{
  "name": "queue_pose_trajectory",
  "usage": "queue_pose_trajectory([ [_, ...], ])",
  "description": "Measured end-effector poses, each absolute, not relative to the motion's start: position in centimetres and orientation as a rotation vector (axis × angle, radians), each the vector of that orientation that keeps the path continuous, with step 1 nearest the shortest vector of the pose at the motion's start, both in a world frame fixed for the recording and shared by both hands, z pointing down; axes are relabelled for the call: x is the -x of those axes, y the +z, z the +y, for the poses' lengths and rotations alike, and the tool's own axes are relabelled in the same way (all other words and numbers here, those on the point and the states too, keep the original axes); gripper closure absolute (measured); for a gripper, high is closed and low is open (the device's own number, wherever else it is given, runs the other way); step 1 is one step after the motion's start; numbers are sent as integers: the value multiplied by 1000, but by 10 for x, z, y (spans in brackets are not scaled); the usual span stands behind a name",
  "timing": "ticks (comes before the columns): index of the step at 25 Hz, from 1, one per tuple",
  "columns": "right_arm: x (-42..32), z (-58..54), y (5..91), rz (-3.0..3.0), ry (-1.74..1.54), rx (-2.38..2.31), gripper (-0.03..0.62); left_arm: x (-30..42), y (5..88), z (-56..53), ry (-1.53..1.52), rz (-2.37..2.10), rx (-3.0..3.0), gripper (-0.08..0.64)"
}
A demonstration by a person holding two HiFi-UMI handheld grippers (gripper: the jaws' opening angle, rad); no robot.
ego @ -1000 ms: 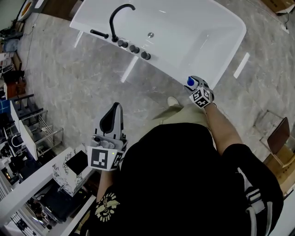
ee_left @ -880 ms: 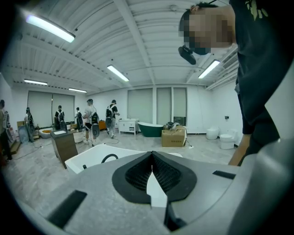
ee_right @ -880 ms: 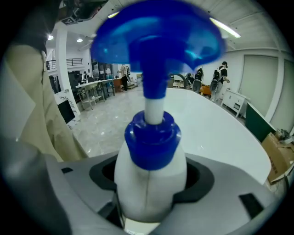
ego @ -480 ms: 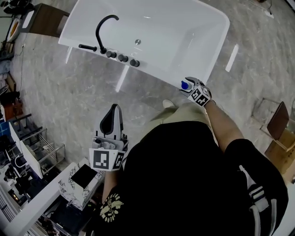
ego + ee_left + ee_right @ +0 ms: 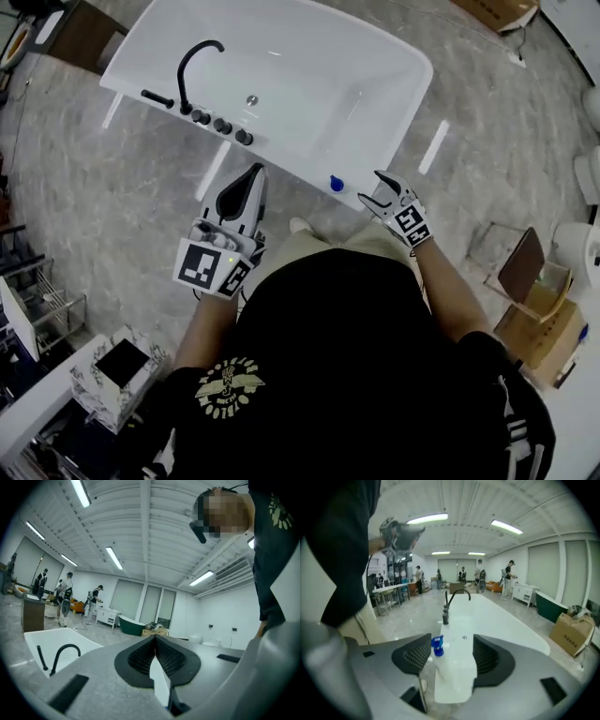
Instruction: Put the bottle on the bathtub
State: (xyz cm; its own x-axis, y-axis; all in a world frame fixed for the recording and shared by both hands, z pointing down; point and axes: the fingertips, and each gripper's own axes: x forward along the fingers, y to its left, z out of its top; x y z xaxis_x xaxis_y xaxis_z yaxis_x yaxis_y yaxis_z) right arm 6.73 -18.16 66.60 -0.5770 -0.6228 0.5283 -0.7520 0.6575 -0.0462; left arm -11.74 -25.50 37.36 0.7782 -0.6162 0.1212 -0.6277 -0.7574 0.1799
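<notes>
The white bottle with a blue cap (image 5: pixel 336 185) stands on the near rim of the white bathtub (image 5: pixel 291 164), by its right end. My right gripper (image 5: pixel 375 190) is open just right of the bottle and clear of it; its jaws have just been opening. In the right gripper view the bottle (image 5: pixel 437 647) stands ahead between the spread jaws of my right gripper (image 5: pixel 452 641), touching neither pad. My left gripper (image 5: pixel 255 172) is shut and empty, its tip over the tub's near rim. In the left gripper view the pads of my left gripper (image 5: pixel 154 639) meet.
A black faucet (image 5: pixel 187 70) with several knobs sits on the tub's near rim at the left. A cardboard box (image 5: pixel 492 9) lies beyond the tub, a chair (image 5: pixel 520 267) stands at the right, and shelving (image 5: pixel 28 309) at the left. People stand far off.
The right gripper has let go of the bottle and drawn back to the right; the bottle now stands alone on the rim. The left gripper has moved forward to the tub.
</notes>
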Motion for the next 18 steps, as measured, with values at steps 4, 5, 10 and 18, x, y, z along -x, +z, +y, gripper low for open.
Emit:
queue_pose_trajectory([
  [4, -90, -194, 543, -2568, 356, -1303, 572, 102, 344, -263, 61, -1032, -2819, 552],
  [5, -96, -193, 513, -2636, 363, -1333, 577, 96, 340, -262, 65, -1065, -2820, 552],
  [10, -128, -176, 393, -2934, 222, -1201, 581, 48, 328, -238, 65, -1232, -2787, 552],
  [18, -207, -169, 347, -2989, 197, -1048, 581, -40, 305, -191, 37, -1462, -2720, 552],
])
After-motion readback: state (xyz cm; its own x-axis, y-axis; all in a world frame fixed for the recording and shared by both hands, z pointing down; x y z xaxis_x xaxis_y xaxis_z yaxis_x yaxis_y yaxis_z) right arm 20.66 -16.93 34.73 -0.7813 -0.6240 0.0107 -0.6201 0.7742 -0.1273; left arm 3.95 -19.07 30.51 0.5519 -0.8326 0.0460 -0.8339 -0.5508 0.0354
